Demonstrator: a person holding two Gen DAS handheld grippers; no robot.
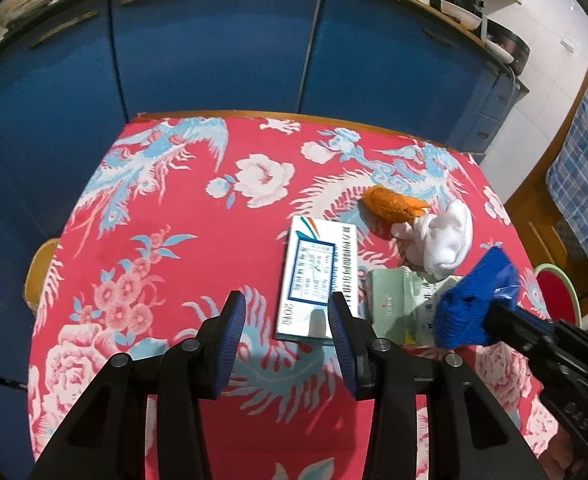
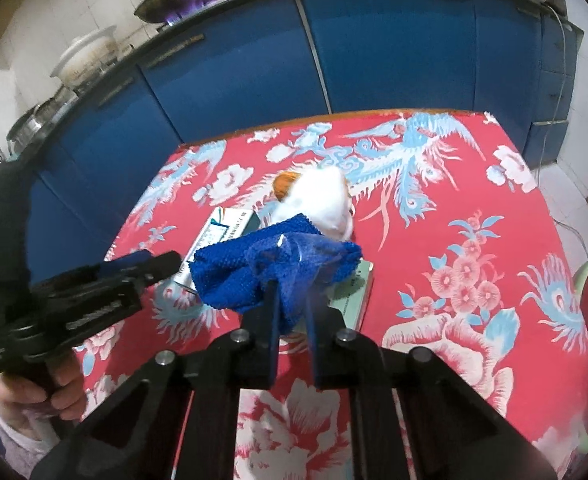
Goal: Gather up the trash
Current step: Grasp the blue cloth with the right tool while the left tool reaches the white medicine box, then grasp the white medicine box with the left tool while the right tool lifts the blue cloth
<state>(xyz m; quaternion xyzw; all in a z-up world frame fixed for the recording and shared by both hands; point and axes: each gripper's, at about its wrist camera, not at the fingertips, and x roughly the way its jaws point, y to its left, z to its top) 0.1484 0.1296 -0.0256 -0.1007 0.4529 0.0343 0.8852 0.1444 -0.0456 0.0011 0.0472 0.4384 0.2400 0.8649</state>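
presently the right gripper pinches a crumpled blue cloth, lifted over the green packet for carrying off (likely trash). left of the cloth, the left gripper hangs empty, jaws apart, above the white box. beyond the cloth lie white tissue and orange peel.

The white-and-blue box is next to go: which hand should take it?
Left. The left gripper is open and empty, its fingers pointing at the white-and-blue box lying flat just ahead. The right gripper is shut on the blue cloth, so it is occupied.
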